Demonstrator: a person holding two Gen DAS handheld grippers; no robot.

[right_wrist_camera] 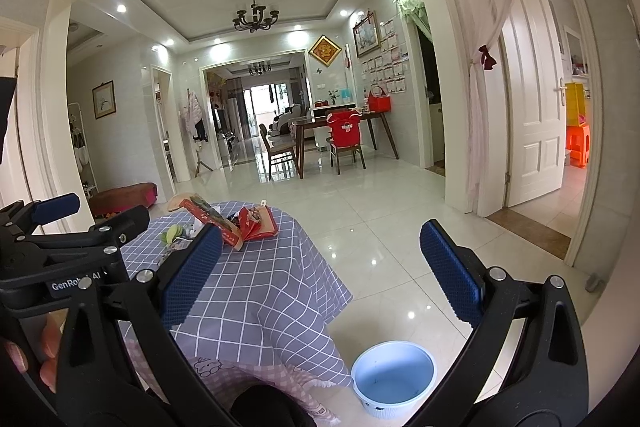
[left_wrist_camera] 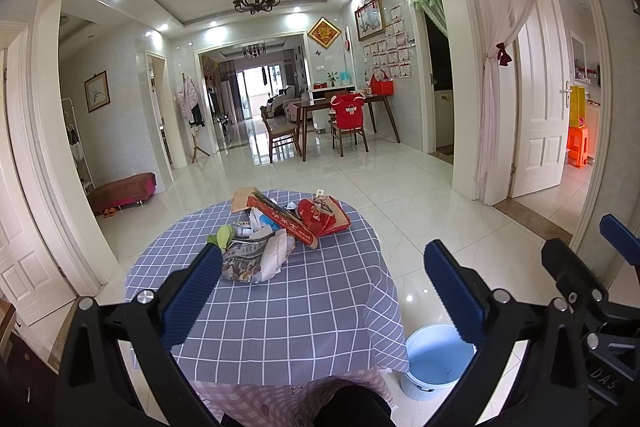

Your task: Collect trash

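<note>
Lying heaped on the table (left_wrist_camera: 280, 307), trash (left_wrist_camera: 276, 231) is observed. Both the left gripper (left_wrist_camera: 324, 291) and right gripper (right_wrist_camera: 320, 271) are held spread and empty above the table, beside which a bucket (right_wrist_camera: 394, 379) is noted.

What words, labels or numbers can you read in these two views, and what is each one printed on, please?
"GenRob... AI", partly hidden, on the left gripper's black body, seen in the right wrist view.
"DAS", cut off, on the right gripper's body, seen in the left wrist view.
Print on the red box, snack bag and wall papers: unreadable.
</note>
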